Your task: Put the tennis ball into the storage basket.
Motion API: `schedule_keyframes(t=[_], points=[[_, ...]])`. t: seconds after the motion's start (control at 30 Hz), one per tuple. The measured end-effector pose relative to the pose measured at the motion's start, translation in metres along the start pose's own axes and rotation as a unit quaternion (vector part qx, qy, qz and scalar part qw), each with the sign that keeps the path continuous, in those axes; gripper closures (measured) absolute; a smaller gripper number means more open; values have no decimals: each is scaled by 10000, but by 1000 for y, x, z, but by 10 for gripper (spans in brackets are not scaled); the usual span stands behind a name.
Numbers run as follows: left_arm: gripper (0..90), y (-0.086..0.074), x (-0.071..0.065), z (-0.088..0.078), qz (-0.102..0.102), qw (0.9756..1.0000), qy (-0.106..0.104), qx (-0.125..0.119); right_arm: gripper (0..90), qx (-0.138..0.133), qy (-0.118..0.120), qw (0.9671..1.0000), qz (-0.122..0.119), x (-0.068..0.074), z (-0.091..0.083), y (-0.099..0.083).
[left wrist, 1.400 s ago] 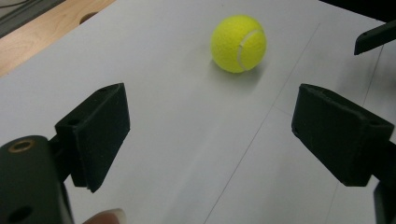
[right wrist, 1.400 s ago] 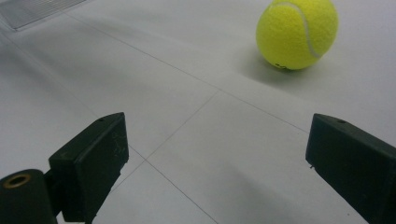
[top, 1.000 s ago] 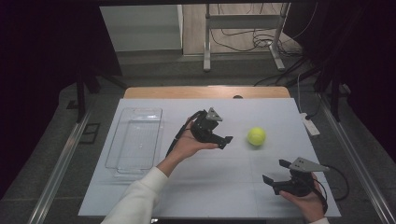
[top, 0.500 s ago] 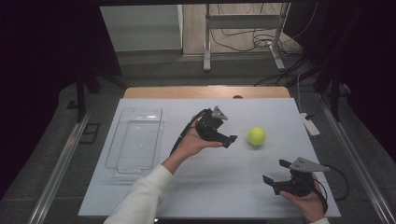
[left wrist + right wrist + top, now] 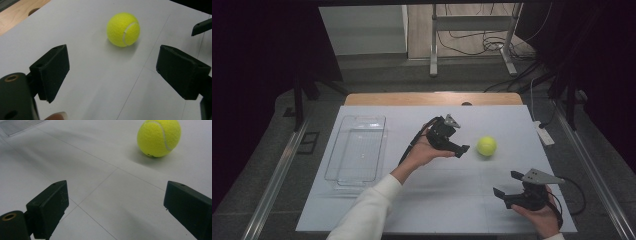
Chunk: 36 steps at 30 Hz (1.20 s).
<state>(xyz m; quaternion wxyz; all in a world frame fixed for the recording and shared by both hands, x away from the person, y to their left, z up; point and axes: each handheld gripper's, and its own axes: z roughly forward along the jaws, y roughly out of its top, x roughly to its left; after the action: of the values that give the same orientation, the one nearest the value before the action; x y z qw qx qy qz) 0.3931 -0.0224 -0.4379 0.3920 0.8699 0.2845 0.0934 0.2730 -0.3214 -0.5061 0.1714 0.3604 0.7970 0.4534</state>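
Closer to the tennis ball (image 5: 486,146) now, our left hand-held gripper (image 5: 460,149) has edged along the surface (image 5: 452,200) in the high view; the right hand-held gripper (image 5: 507,186) rests apart. Left gripper view: jaws wide, empty, ball (image 5: 123,29) ahead. Right gripper view: jaws wide, empty. A nudge could roll it away.

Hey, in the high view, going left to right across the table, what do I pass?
Clear tray → left gripper → tennis ball → right gripper → white power strip at the table's right edge.
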Motion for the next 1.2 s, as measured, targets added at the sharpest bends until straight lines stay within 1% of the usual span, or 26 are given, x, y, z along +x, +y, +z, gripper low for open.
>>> schedule_keyframes(t=[0.37,0.43,1.0,1.2], points=[[127,7,0,9,25,10000,-13,60,62,-3,13,10000,4,0,0,0],[127,8,-1,10,5,10000,-22,55,62,1,16,10000,8,0,0,0],[125,18,-5,21,97,9998,-71,136,62,8,33,10000,-3,1,1,0],[125,22,-6,26,96,9998,-86,148,62,11,35,10000,-6,1,2,0]])
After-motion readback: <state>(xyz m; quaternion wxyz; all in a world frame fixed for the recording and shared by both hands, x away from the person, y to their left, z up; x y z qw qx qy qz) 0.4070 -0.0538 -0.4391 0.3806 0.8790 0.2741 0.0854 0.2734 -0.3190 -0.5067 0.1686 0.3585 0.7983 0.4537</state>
